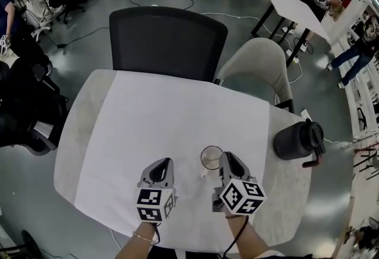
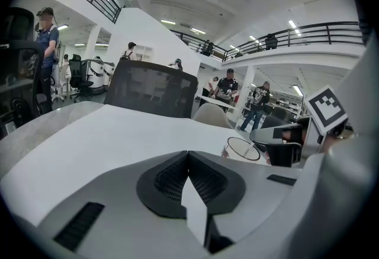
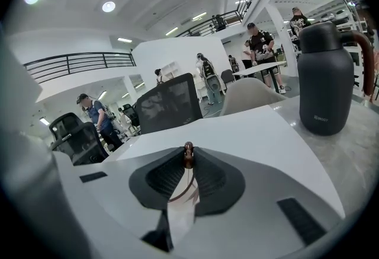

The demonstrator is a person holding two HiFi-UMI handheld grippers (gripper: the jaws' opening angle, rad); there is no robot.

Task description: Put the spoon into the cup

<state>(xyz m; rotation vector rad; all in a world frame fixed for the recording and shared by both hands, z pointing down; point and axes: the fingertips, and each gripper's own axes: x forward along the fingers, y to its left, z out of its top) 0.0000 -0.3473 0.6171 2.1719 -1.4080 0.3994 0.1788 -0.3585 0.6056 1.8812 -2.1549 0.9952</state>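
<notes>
A clear glass cup stands on the white cloth near the table's front edge, and it shows again in the left gripper view. My right gripper is just right of the cup's rim, shut on the spoon. The spoon's thin brown handle end pokes up between the closed jaws. The rest of the spoon and the cup are hidden under the gripper in the right gripper view. My left gripper sits left of the cup, a short way off, shut with nothing between its jaws.
A dark insulated jug with a handle stands on the bare table top at the right. A black mesh chair and a beige chair stand behind the table. People and desks are further off.
</notes>
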